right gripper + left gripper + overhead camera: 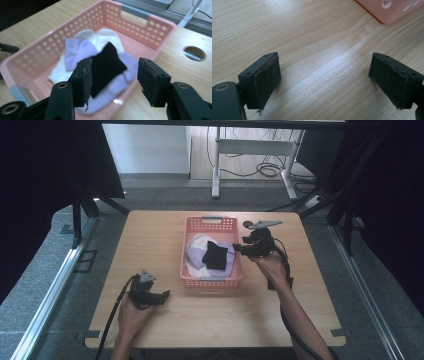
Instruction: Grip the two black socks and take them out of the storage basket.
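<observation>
Your right gripper (113, 82) hovers with jaws apart at the pink basket (190, 240), above the black cloth (106, 65). It lies on lilac cloth (75, 51) and, probably, white cloth (105, 36). Your left gripper (324, 80) is spread wide above the table (312, 37), holding nothing.

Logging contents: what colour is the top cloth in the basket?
Black; the top cloth lies over lilac and white ones, clearest in the right gripper view.
</observation>
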### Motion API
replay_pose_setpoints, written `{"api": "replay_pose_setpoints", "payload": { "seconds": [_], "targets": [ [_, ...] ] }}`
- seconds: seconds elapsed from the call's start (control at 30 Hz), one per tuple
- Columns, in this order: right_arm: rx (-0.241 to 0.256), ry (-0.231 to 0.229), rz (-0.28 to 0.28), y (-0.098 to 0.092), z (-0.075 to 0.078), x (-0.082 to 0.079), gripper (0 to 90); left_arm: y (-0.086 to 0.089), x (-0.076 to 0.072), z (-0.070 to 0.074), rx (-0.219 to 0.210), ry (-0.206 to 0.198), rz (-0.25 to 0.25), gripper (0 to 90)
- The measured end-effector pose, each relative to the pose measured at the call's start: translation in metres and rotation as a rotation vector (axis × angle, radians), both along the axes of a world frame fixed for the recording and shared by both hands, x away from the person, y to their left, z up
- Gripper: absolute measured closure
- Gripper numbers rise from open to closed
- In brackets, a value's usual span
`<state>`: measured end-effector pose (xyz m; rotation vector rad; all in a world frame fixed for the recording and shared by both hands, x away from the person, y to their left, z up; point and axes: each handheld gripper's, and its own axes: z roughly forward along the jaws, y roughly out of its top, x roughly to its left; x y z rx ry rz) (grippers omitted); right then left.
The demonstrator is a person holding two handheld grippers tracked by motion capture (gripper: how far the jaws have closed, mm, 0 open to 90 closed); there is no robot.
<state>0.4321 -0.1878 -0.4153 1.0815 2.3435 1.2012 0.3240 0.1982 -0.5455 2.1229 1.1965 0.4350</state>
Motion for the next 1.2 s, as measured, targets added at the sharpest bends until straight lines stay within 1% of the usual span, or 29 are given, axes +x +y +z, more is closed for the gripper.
{"api": "replay_pose_setpoints", "payload": {
  "seconds": [0.03, 0.17, 0.23, 0.33, 0.37, 0.4, 0.43, 0.57, 0.7, 0.8, 0.93, 0.97, 1.0, 1.03, 1.07, 1.13, 1.2],
  "targets": [
    [-0.005, -0.006, 0.01, 0.011, -0.001, 0.004, 45.9, 0.0, 0.0, 0.0, 0.0, 0.0, 0.0, 10.1],
    [-0.006, -0.005, 0.026, 0.03, -0.005, 0.014, 46.7, 0.0, 0.0, 0.0, 0.0, 0.0, 0.0, 10.1],
    [-0.017, -0.009, 0.026, 0.04, -0.008, 0.019, 46.9, 0.0, 0.0, 0.0, 0.0, 0.0, 0.0, 10.1],
    [-0.016, -0.016, 0.03, 0.053, -0.014, 0.028, 47.4, 0.0, 0.0, 0.0, -0.001, 0.0, -0.001, 10.2],
    [-0.027, -0.02, 0.031, 0.058, -0.016, 0.031, 47.4, 0.0, 0.0, 0.0, -0.001, 0.0, -0.001, 10.2],
    [-0.039, -0.025, 0.029, 0.062, -0.018, 0.034, 47.9, 0.0, 0.0, 0.0, -0.001, 0.0, -0.002, 10.2],
    [-0.039, -0.024, 0.02, 0.066, -0.02, 0.036, 48.4, 0.0, 0.0, 0.0, -0.001, -0.001, -0.001, 10.2],
    [-0.048, -0.007, -0.005, 0.079, -0.031, 0.049, 48.8, 0.0, 0.0, 0.0, 0.0, 0.0, -0.002, 10.2],
    [-0.076, 0.001, -0.019, 0.095, -0.041, 0.06, 49.9, 0.0, 0.0, 0.0, -0.001, 0.0, -0.003, 10.2],
    [-0.098, 0.002, -0.029, 0.103, -0.046, 0.068, 50.0, 0.0, 0.0, 0.0, -0.001, 0.0, -0.005, 10.2],
    [-0.106, 0.033, -0.061, 0.111, -0.056, 0.082, 50.3, 0.0, 0.001, 0.0, 0.001, 0.002, -0.006, 10.2],
    [-0.106, 0.033, -0.061, 0.111, -0.056, 0.082, 50.3, 0.0, 0.001, 0.0, 0.001, 0.002, -0.006, 10.2],
    [-0.115, 0.048, -0.068, 0.114, -0.062, 0.087, 50.1, 0.0, 0.001, 0.0, 0.002, 0.002, -0.006, 10.2],
    [-0.115, 0.048, -0.068, 0.114, -0.062, 0.087, 50.1, 0.0, 0.001, 0.0, 0.002, 0.002, -0.006, 10.2],
    [-0.132, 0.058, -0.075, 0.119, -0.068, 0.091, 49.8, 0.0, 0.001, 0.0, 0.002, 0.002, -0.007, 10.2],
    [-0.162, 0.074, -0.07, 0.122, -0.07, 0.094, 48.9, 0.0, 0.001, 0.0, 0.001, 0.003, -0.007, 10.2],
    [-0.171, 0.089, -0.079, 0.123, -0.072, 0.097, 49.0, 0.0, 0.001, 0.0, 0.001, 0.003, -0.008, 10.2]
  ]
}}
